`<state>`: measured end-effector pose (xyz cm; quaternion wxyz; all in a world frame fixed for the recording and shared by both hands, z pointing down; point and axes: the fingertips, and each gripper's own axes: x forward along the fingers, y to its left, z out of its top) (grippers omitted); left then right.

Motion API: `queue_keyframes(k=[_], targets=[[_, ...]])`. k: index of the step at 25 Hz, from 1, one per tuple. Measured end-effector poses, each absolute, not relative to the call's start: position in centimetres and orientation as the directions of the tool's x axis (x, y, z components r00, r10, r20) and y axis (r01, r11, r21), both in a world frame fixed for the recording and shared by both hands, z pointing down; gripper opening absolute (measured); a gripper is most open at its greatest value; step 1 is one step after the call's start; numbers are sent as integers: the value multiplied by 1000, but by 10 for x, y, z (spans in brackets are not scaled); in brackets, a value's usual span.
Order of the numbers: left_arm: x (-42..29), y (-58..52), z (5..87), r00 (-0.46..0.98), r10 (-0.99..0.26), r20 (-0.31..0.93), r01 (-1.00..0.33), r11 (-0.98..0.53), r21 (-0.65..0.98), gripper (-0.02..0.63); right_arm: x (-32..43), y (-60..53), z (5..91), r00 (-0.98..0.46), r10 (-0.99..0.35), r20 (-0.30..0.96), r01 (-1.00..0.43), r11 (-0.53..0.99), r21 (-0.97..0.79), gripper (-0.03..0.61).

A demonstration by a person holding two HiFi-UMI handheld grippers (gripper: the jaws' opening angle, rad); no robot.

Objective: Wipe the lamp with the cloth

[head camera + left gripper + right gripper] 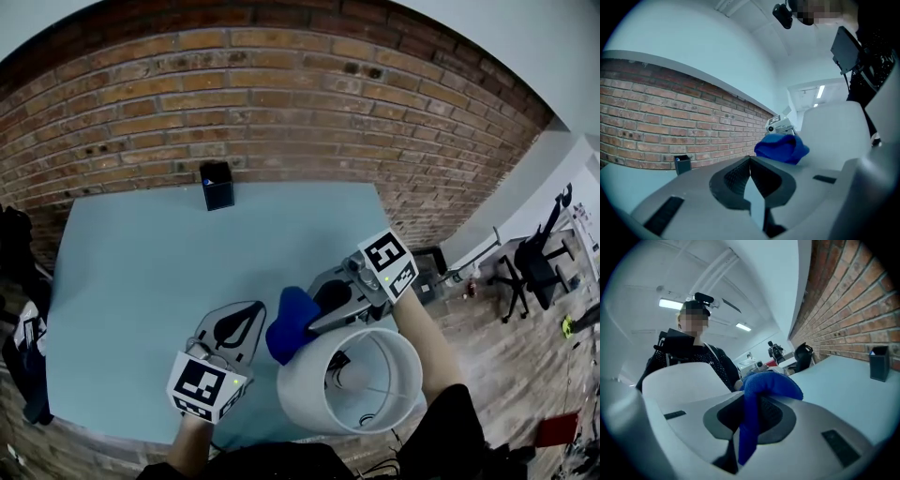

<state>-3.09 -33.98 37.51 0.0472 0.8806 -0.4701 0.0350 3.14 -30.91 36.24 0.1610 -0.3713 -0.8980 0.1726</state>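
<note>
Right gripper (pixel 757 404): jaws clamped on the blue cloth (pixel 768 385), a bunched wad protruding past the tips. The wad sits against the outer wall of the white lamp (pixel 309 389) shade, near its upper rim. The lamp stands at the table's (pixel 141 281) near edge.

Left gripper (pixel 750 161): jaws together, empty, beside the shade, apart from it.

Assessment: wiping step in hand. The next move calls for sweeping the cloth round the wall, with the shade steadied.
</note>
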Motion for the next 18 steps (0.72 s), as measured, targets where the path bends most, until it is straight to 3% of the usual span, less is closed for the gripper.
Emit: queue_keyframes(k=[9,13,18], targets=[[-31,-335,395,555,-819,148,-832,-549,80,9,17,-341,443,-751,535,386,336,814,-474,58],[-30,-328,394,578,-804,142,-816,-571,86,9,38,-378,426,-870,312,382,139,898,-417,58],[-24,-323,386,650,-751,114,-760,-642,98,9,88,-397,311,-947,-71,313,-165,945,-283,58]])
